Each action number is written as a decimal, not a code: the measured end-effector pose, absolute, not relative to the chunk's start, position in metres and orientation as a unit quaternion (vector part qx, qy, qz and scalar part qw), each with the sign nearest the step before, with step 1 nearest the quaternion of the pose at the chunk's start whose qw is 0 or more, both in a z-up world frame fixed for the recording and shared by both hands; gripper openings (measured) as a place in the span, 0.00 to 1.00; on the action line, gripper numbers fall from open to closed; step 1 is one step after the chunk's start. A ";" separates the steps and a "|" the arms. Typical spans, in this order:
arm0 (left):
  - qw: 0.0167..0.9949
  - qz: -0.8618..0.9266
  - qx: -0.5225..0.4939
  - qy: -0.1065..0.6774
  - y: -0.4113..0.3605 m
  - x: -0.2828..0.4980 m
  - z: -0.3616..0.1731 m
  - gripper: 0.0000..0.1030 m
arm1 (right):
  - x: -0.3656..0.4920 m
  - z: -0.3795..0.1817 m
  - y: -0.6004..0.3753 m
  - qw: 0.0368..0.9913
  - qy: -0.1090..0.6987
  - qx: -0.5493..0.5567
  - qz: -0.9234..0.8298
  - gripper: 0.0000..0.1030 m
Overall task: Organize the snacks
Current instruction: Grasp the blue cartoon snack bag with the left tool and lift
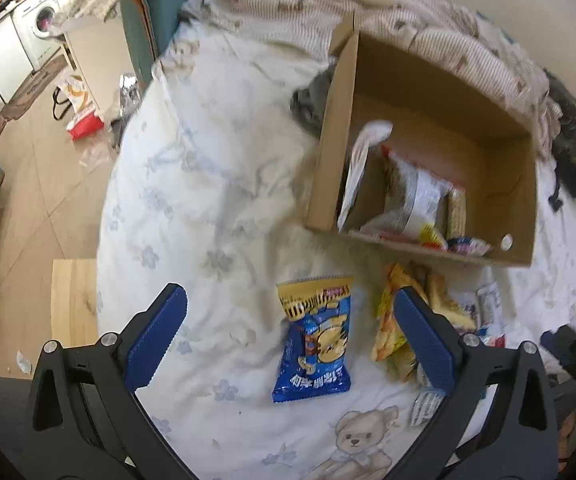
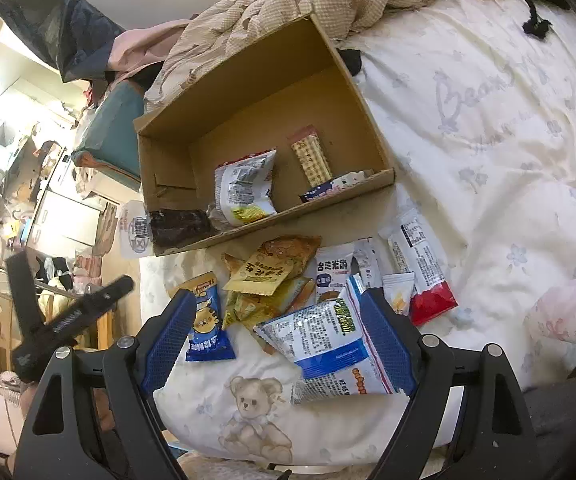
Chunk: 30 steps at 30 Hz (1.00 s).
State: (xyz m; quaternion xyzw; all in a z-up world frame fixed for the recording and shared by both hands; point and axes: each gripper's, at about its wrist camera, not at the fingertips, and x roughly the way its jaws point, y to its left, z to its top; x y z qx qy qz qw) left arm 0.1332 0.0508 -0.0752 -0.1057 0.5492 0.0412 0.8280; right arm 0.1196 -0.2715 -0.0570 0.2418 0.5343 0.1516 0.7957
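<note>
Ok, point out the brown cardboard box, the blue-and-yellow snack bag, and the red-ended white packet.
Brown cardboard box (image 2: 243, 108): right wrist view, inner back wall.
Blue-and-yellow snack bag (image 1: 316, 336): left wrist view, bag's middle.
Red-ended white packet (image 2: 420, 260): right wrist view, white printed part.

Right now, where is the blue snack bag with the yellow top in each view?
Left wrist: the blue bag lies on the sheet, lower centre, between the open fingers.
Right wrist: blue bag, lower left, beside the left finger.
Shared landmark: the cardboard box beyond it.
</note>
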 end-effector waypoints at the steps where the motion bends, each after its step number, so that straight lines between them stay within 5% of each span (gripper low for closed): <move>1: 0.820 0.039 -0.103 0.562 0.047 0.135 -0.084 0.99 | 0.120 -0.057 -0.274 0.796 0.534 0.244 0.148 0.84; 10: 0.772 0.035 -0.030 0.634 0.008 0.154 -0.158 0.97 | 0.124 -0.065 -0.290 0.785 0.539 0.280 0.125 0.84; 12: 0.768 0.035 -0.018 0.639 0.004 0.156 -0.166 0.86 | 0.125 -0.068 -0.293 0.780 0.542 0.289 0.123 0.84; 15: 0.757 0.026 -0.020 0.653 0.002 0.154 -0.174 0.56 | 0.125 -0.071 -0.296 0.776 0.546 0.292 0.119 0.84; 16: 0.755 0.021 -0.014 0.656 0.001 0.153 -0.174 0.39 | 0.125 -0.071 -0.296 0.776 0.547 0.293 0.117 0.84; 19: 0.756 0.019 -0.012 0.654 0.003 0.151 -0.169 0.27 | 0.127 -0.074 -0.298 0.772 0.550 0.298 0.116 0.84; 30: 0.789 -0.010 -0.050 0.612 0.015 0.111 -0.098 0.25 | 0.127 -0.085 -0.278 0.761 0.583 0.255 0.124 0.84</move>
